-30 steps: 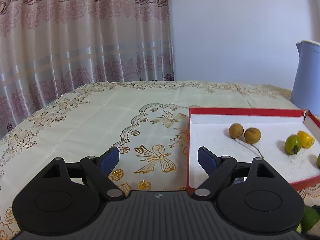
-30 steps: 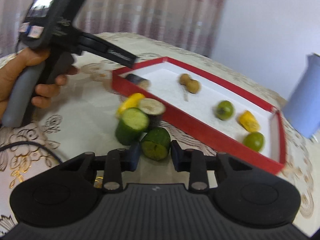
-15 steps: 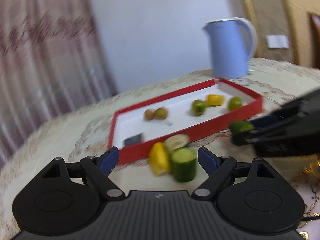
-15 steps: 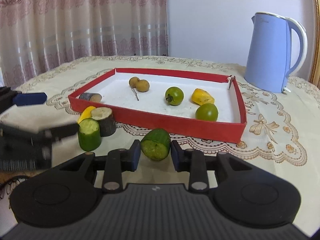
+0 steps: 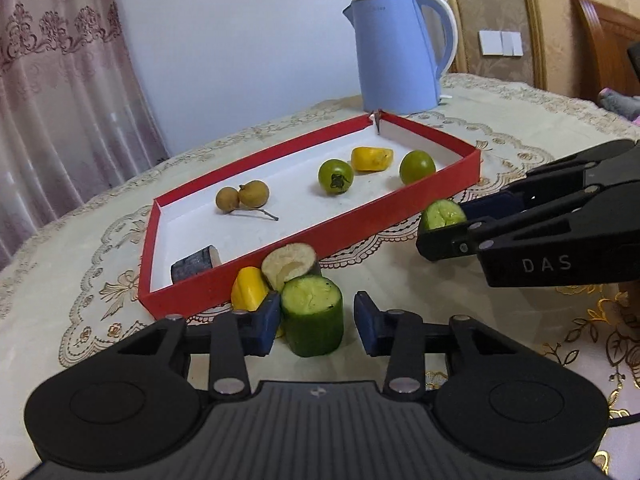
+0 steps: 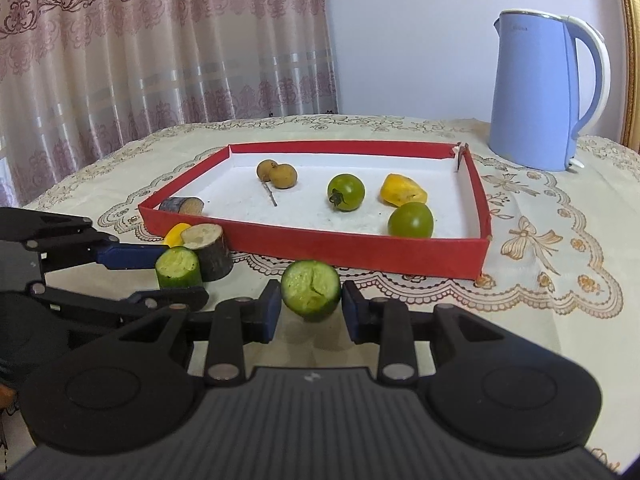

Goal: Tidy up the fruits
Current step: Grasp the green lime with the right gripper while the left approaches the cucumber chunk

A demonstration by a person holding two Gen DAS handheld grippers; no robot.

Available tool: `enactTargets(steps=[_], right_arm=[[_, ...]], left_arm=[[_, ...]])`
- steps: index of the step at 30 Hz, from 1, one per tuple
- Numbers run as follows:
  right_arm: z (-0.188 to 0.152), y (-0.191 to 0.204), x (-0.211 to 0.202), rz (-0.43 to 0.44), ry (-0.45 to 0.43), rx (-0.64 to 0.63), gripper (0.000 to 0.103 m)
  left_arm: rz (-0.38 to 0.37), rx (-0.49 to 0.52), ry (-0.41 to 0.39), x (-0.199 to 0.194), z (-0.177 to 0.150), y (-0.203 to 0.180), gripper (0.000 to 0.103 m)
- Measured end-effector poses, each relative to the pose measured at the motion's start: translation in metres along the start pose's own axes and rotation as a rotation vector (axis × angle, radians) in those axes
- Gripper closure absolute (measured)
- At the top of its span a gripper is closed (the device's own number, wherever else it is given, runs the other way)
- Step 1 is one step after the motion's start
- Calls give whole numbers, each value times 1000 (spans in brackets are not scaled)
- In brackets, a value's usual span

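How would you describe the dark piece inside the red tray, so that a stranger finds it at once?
Start at the red tray on the patterned tablecloth, in front of the blue kettle. Go to the tray's near corner farthest from the kettle; the dark-skinned cut piece lies there alone. Unlike the round longans and green tomatoes, it is a short stub with a pale cut face.

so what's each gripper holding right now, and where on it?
Right gripper: a cucumber piece, pinched across its skin sides. Left gripper: jaws have just been closing around another cucumber chunk; one side shows a gap, so not gripped yet.
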State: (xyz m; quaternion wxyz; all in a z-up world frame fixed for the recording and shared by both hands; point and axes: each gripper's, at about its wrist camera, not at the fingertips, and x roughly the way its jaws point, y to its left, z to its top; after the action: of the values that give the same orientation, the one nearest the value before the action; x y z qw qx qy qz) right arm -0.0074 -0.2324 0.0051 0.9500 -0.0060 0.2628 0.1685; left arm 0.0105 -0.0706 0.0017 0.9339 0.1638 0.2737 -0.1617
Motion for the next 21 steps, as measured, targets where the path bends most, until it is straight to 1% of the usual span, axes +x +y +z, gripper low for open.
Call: enactTargets(steps=[3, 7, 8, 9, 14, 16, 21], right_arm=[[0, 0, 1, 0, 2, -4, 72], [0, 1, 0, -5, 2, -5, 72], [0, 1, 0, -8, 0, -5, 72], [0, 1, 0, -9, -2, -4, 72], [0, 1, 0, -12, 1, -3, 72], [0, 0, 2, -15, 11, -4, 72], [-1, 9, 4, -43, 41, -57, 72]], left_arm=[[-14, -4, 3, 1, 0, 1, 64], [-2, 42, 16, 7, -1, -5, 64], [5, 44, 23, 7, -1, -6, 70], [10, 42, 25, 5, -1, -5, 71], [-74, -61, 35, -11, -8, 16, 71], [-72, -86, 49, -17, -11, 21, 71], [-56, -78, 66, -18, -10, 20, 71]])
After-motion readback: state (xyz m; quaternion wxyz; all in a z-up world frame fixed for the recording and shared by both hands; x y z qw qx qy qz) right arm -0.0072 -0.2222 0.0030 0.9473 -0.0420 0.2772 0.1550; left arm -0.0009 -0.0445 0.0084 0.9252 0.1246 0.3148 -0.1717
